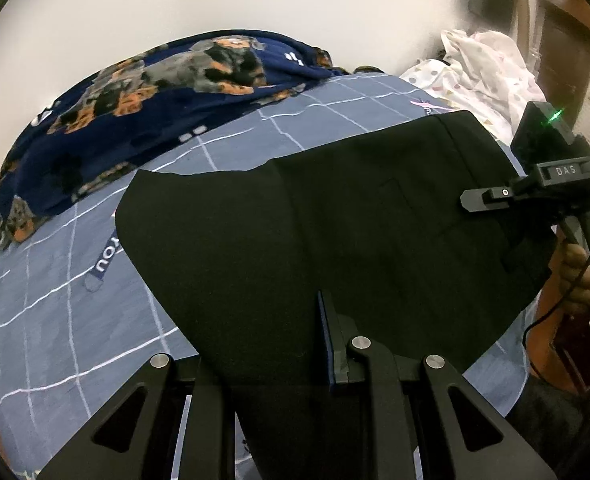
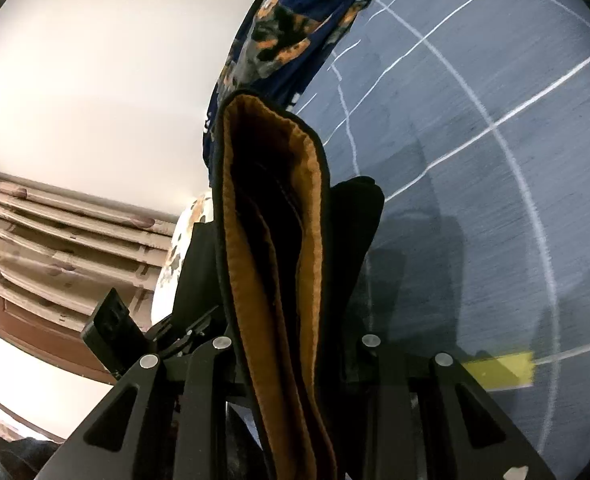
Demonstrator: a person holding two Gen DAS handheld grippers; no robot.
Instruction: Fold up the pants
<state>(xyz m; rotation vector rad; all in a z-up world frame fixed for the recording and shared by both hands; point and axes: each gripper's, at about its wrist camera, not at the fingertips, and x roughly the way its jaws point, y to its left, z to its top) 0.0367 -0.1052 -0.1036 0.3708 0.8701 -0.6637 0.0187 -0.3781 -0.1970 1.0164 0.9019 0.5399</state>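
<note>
A navy fleece blanket printed with dogs [image 1: 143, 92] lies bunched along the wall, left of the black fabric pants [image 1: 335, 216], which spread over the blue-grey grid-lined bedsheet [image 1: 55, 320]; the left gripper [image 1: 279, 344] pinches their near edge; the right gripper [image 2: 291, 280] clamps the tan-lined waistband, raised off the sheet.

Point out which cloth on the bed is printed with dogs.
The dark blue blanket bunched along the wall. The black pants are plain, the bedsheet has only white grid lines, and the white cloth has dots.
</note>
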